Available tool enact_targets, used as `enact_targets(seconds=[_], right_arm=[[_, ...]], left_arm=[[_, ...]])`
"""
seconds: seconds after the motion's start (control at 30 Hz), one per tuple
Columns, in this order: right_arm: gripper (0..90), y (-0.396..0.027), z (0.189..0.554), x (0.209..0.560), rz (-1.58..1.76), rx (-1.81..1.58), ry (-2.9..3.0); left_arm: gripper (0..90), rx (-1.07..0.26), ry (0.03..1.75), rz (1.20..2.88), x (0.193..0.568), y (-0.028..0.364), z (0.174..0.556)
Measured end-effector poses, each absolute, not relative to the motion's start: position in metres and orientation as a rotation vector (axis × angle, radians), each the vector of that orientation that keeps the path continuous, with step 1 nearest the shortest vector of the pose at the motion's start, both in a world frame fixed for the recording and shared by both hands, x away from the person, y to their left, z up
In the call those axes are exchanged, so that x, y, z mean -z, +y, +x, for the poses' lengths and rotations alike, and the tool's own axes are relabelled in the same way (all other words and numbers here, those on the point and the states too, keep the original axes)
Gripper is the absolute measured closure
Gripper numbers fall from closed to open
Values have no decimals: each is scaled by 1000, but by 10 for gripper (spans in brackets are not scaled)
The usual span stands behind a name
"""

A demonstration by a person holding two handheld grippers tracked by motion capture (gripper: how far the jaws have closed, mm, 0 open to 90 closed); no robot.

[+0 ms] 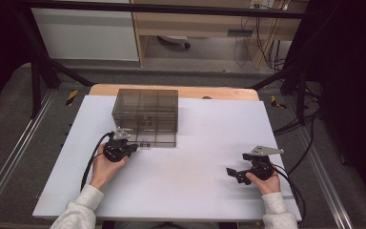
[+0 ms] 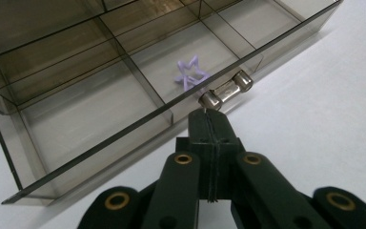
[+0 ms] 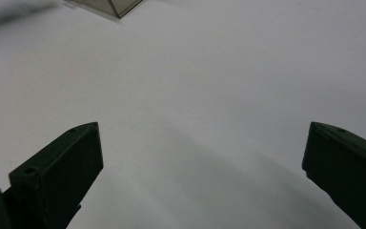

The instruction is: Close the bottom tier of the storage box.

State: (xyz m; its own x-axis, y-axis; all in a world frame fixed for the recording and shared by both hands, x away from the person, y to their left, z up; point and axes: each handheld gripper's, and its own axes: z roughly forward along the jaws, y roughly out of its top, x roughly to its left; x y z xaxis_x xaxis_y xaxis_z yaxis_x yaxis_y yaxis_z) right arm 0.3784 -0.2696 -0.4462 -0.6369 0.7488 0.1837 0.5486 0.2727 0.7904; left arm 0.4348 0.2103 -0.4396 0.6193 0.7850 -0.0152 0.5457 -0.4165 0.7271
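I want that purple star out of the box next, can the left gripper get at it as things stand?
Probably not directly: the left gripper is shut outside the box's front wall, which stands between it and the purple star.

The table is evenly lit from above; surroundings stay dark. Soft shadows and slight blur are seen ahead of the right gripper.

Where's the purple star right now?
In the left gripper view, the purple star lies inside the smoky box, just behind its front wall, near the glass fuse.

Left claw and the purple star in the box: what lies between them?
In the left claw view, a glass fuse and the box's front wall lie between the shut left claw and the purple star.
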Motion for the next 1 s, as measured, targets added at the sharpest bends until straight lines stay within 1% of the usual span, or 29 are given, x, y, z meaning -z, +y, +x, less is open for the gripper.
enact_targets(seconds=[1.0], right_arm=[[5,-270,378,446,1204,-1297,2315]], left_arm=[[892,-468,1041,2121,446,208,441]])
